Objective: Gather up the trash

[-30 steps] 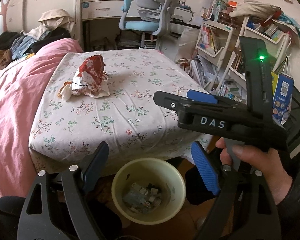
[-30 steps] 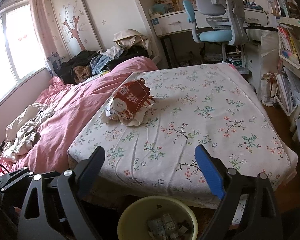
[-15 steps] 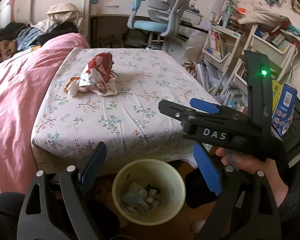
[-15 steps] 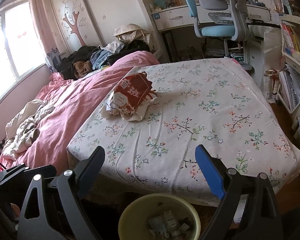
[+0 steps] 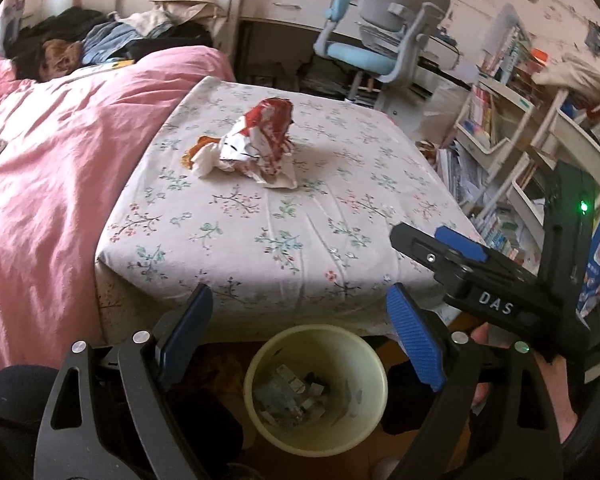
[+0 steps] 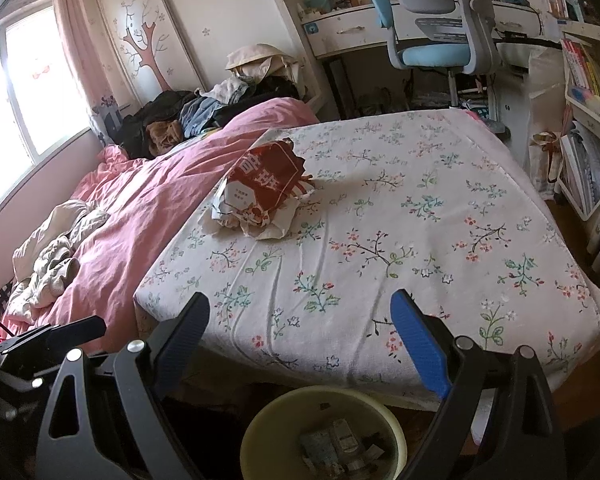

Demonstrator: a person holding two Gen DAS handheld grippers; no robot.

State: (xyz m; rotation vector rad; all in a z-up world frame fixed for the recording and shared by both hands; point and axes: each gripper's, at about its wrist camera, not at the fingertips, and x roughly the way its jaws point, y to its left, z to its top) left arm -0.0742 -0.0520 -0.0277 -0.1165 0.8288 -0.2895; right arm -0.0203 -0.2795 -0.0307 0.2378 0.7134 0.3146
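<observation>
A crumpled red and white paper bag (image 5: 256,144) (image 6: 264,196) lies on the flowered bed sheet (image 5: 300,220) (image 6: 380,240), toward its far left side. A pale yellow bin (image 5: 316,388) (image 6: 324,436) with scraps inside stands on the floor at the foot of the bed. My left gripper (image 5: 300,332) hangs open above the bin, nothing between its blue pads. My right gripper (image 6: 300,336) is also open and empty, over the bed's near edge. In the left wrist view the right gripper (image 5: 460,248) shows from the side, held by a hand (image 5: 556,384).
A pink duvet (image 5: 48,160) covers the bed's left part, with piled clothes (image 6: 204,112) behind it. A blue and grey desk chair (image 5: 380,52) and a white desk (image 6: 364,28) stand beyond the bed. Shelves of books (image 5: 496,120) line the right side.
The left wrist view has rolled and shifted: the paper bag and bed now sit further right in it. The left gripper's fingers have spread slightly. The right wrist view is almost unchanged.
</observation>
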